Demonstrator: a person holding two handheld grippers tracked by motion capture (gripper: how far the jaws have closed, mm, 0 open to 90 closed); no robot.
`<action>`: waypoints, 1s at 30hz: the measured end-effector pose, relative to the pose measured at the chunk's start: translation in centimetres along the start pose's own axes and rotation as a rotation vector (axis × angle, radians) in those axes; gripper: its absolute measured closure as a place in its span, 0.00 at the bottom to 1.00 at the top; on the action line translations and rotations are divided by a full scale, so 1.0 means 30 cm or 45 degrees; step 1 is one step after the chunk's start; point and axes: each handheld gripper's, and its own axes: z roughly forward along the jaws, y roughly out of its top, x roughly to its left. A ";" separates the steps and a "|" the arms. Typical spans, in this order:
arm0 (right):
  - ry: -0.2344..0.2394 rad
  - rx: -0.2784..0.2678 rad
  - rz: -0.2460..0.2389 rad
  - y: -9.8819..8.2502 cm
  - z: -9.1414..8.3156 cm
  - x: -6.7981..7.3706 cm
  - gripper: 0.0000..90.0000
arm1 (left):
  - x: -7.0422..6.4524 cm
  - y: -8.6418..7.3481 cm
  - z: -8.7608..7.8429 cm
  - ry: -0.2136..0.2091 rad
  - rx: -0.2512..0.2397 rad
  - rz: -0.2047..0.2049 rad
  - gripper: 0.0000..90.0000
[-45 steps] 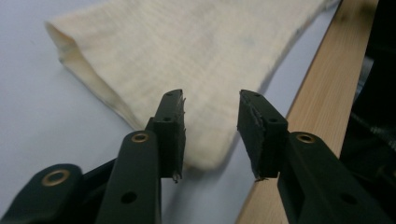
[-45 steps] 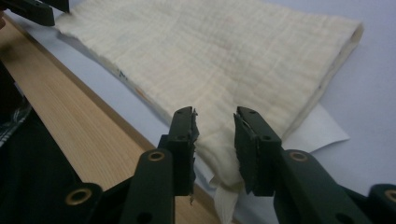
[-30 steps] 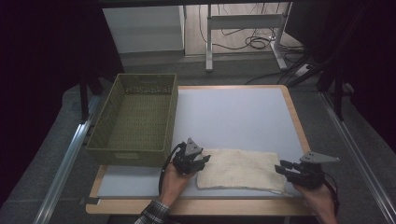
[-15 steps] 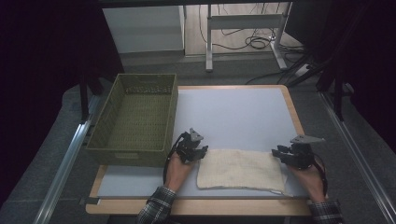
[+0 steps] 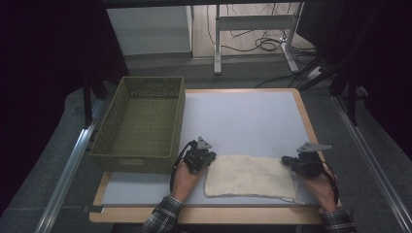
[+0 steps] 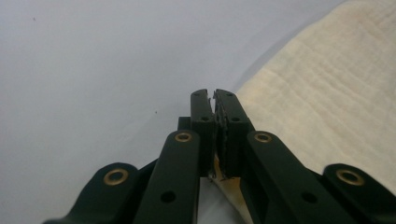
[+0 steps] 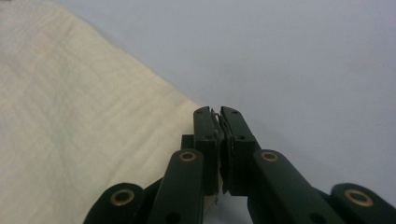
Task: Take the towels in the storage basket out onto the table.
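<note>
A: Near edge first. Cream cloth (image 5: 250, 177) lies flat on the white table top (image 5: 243, 121), at about 6 o'clock from the table's centre, long side running 9 to 3.

B: Grippers?

A: Left gripper (image 5: 206, 156) sits at the cloth's 10 o'clock corner, right gripper (image 5: 290, 161) at its 2 o'clock corner. A hand (image 5: 186, 177) backs the left one, another hand (image 5: 318, 184) the right.

B: Jaw state?

A: Both have just been closing. In the left gripper view the left gripper (image 6: 214, 100) is clenched, a sliver of the cloth (image 6: 327, 88) edge pinched between the pads low down. In the right gripper view the right gripper (image 7: 219, 116) is likewise clamped, cloth (image 7: 79, 121) corner caught between the pads.

B: Cloth lifted?

A: It lies flat on the table; the corners at the pads I cannot judge.

B: Farther out?

A: Green woven basket (image 5: 141, 121) at 9 to 10 o'clock, overhanging the table's left edge, just beside the left gripper. Beyond it, at 12 o'clock, floor with desk legs (image 5: 252, 29) and cables (image 5: 265, 43).
</note>
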 end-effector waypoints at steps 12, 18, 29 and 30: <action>-0.024 -0.055 0.016 0.120 0.044 -0.085 0.96 | 0.012 0.021 -0.053 0.031 -0.147 -0.049 0.97; 0.020 -0.054 0.071 0.162 0.119 -0.131 0.94 | 0.032 0.008 -0.047 0.044 -0.159 -0.081 0.93; 0.014 -0.076 0.115 0.135 0.047 -0.144 0.85 | 0.023 0.010 -0.023 0.050 -0.058 -0.039 0.81; 0.013 -0.067 0.115 0.129 0.037 -0.142 0.83 | 0.025 0.006 -0.016 0.055 -0.045 -0.042 0.80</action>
